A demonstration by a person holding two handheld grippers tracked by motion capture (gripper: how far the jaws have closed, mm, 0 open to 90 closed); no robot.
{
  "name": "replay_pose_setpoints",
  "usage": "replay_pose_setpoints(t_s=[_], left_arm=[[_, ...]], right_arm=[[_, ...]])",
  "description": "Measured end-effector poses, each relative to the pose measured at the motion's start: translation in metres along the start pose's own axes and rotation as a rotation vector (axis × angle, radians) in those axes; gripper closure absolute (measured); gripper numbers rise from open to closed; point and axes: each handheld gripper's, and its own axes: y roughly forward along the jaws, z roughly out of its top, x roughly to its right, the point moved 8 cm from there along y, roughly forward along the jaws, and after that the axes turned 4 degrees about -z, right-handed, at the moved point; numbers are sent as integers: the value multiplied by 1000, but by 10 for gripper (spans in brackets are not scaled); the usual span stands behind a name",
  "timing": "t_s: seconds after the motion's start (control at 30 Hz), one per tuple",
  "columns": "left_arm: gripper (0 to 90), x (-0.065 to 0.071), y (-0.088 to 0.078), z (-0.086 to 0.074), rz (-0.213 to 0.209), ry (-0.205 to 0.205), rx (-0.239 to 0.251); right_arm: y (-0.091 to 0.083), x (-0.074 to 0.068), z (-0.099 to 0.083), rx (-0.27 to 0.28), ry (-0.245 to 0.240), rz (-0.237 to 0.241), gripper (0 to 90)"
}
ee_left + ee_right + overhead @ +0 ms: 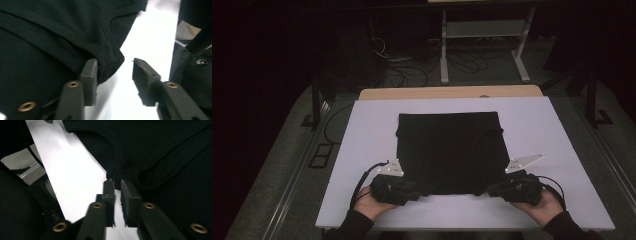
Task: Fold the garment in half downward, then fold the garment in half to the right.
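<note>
A black folded garment (pixel 452 150) lies flat in the middle of the white board (pixel 367 135). My left gripper (pixel 414 192) is at the garment's near left corner and my right gripper (pixel 492 190) at its near right corner, each held in a hand. In the left gripper view the left gripper (pixel 115 67) stands open; the hemmed corner of the garment (pixel 110 60) rests against one jaw and is well clear of the other. In the right gripper view the right gripper (pixel 117 182) has its jaws slightly apart, with white board in the narrow gap and the garment's edge (pixel 117 167) just past the tips.
The board rests on a wooden table (pixel 452 92) whose far edge shows beyond it. On the dark floor behind are loose cables (pixel 412 70) and a white metal stand (pixel 484 30). Bare white board lies on both sides of the garment.
</note>
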Motion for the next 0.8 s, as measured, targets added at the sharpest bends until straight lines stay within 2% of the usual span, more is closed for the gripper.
replay_pose_setpoints(t_s=[0.13,0.2,0.3,0.47,0.5,0.63,0.8], left_arm=[[354,-3,-3,2,36,-21,23],[285,-5,-5,4,52,-29,42],[227,-7,-9,5,73,-43,68],[136,-9,-12,6,78,-59,98],[115,-11,-13,6,83,-52,104],[0,-16,-14,5,114,-68,118],[0,-20,-20,4,125,-78,162]], right_arm=[[-3,2,3,19,2,-27,615],[-4,3,4,34,7,-37,507],[-7,4,6,51,8,-47,396],[-9,8,12,74,21,-63,254],[-9,8,13,76,24,-66,216],[-10,11,21,85,24,-93,12],[-13,17,32,111,32,-110,0]])
